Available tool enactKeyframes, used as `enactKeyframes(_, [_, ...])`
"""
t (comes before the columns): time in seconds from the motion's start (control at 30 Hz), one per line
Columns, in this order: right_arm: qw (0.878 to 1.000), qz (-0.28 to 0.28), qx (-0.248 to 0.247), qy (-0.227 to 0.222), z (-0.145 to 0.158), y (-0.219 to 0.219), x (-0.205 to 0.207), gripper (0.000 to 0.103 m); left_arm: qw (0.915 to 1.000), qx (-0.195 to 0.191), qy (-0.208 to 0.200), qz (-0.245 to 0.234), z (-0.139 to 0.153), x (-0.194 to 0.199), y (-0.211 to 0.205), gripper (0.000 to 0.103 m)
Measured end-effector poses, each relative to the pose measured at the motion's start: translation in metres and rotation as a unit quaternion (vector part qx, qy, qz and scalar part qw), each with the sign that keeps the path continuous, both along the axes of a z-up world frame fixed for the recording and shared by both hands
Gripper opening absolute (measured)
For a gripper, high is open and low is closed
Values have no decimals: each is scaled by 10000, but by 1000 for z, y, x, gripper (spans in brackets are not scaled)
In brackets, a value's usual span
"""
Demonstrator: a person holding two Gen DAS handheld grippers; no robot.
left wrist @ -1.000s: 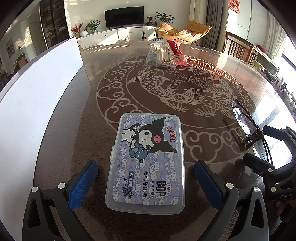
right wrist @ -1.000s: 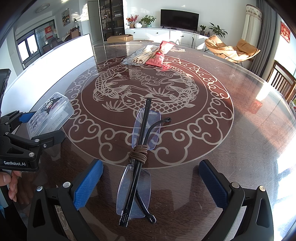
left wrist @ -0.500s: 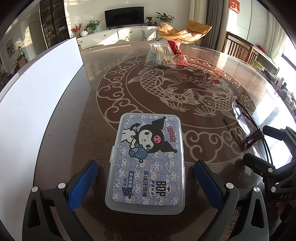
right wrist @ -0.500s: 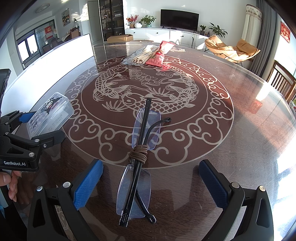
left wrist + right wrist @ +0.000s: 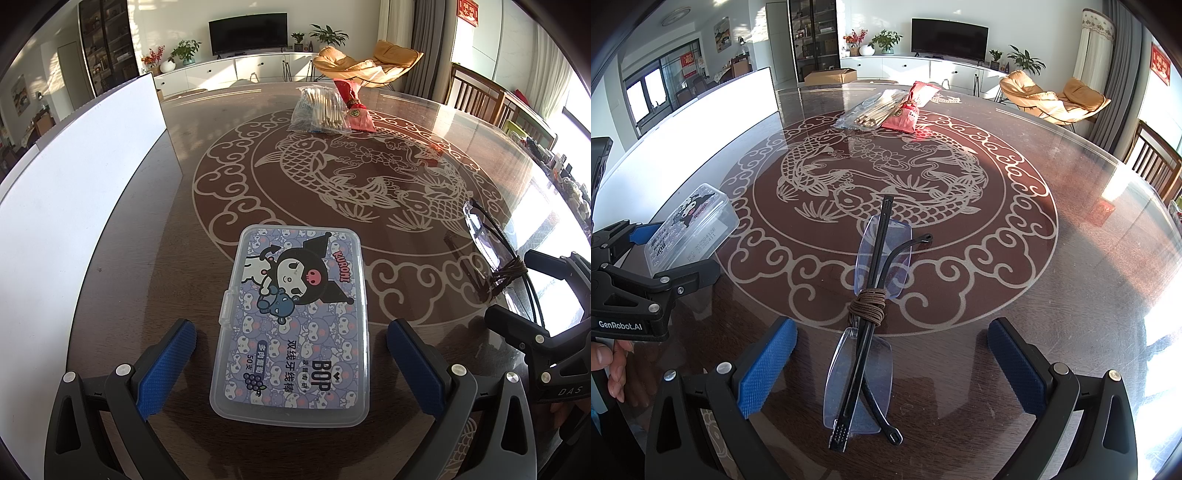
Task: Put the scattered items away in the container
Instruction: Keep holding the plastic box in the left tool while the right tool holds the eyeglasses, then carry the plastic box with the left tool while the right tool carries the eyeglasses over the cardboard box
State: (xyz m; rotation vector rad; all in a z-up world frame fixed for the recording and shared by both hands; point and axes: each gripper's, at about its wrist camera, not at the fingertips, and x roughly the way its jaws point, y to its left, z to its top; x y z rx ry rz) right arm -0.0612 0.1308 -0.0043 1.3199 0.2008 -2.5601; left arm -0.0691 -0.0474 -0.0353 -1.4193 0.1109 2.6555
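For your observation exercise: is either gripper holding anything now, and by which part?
Nothing is held. The left gripper straddles the floss box; the right gripper straddles the glasses.

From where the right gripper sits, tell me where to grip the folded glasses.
Close the right gripper across the cord-wrapped middle of the folded glasses, coming straight ahead. They lie lengthwise between the open fingers; the cord bundle looks the thickest, sturdiest part, sparing the lenses.

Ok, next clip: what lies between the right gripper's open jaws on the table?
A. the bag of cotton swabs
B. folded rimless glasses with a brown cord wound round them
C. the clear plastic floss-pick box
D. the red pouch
B: in the right wrist view the folded glasses, with the brown cord wound round them, lie on the table between the jaws of the right gripper.
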Motion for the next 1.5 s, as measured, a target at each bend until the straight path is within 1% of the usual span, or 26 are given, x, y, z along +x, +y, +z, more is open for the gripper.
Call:
enactKeyframes(0.13, [10000,0,0,0,0,0,0,103,10000,23,-17,-70,0,-1,-1,103])
enactKeyframes(0.27, [10000,2,0,0,0,0,0,103,9991,27,-27,-421,0,1,-3,103])
enactKeyframes(0.53, [10000,14,-1,-8,-1,-1,0,103,9991,13,-17,-416,0,2,-2,103])
enactKeyframes(0.63, [9999,142,-23,-47,-1,-3,-1,103,9990,18,-10,-446,0,3,-3,103])
enactKeyframes(0.67, [9998,188,-24,-25,0,-4,-1,98,9989,21,-10,-465,0,3,-3,103])
enactKeyframes(0.7, [9998,216,-27,44,2,-5,1,77,9988,23,-10,-489,0,4,-3,103])
enactKeyframes(0.73, [9997,230,-43,116,6,-5,3,60,9986,24,-13,-531,0,4,-3,103])
enactKeyframes(0.77, [9996,236,-64,112,8,-6,3,21,9983,29,-11,-588,0,5,-3,103])
enactKeyframes(0.8, [9997,235,-108,34,9,-5,1,12,9979,40,32,-648,1,6,-3,95])
enactKeyframes(0.83, [9995,235,-188,-57,10,-4,-1,12,9973,62,130,-713,4,8,-2,81])
enactKeyframes(0.87, [9992,243,-292,-134,11,-2,-2,12,9970,108,146,-755,8,9,-3,60])
enactKeyframes(0.97, [9982,209,-530,-182,18,6,4,12,9962,530,20,-693,13,14,-10,60])
enactKeyframes(1.03, [9974,201,-684,-105,27,11,13,12,9965,552,97,-618,22,24,-10,60])
enactKeyframes(1.13, [9965,228,-806,-73,35,12,24,12,9960,605,346,-564,41,42,-9,60])
enactKeyframes(1.23, [9962,270,-802,-195,31,7,29,12,9959,754,265,-416,42,54,-14,60])
enactKeyframes(1.3, [9950,367,-885,-266,34,-3,30,12,9950,918,218,-330,49,60,-23,60])
enactKeyframes(1.33, [9942,451,-937,-263,39,-11,30,12,9943,992,261,-287,57,63,-30,60])
enactKeyframes(1.4, [9922,717,-1013,-120,60,-36,27,12,9938,1009,437,-163,79,68,-52,60])
enactKeyframes(1.5, [9840,1276,-1224,233,106,-90,18,12,9927,925,751,175,120,67,-104,60])
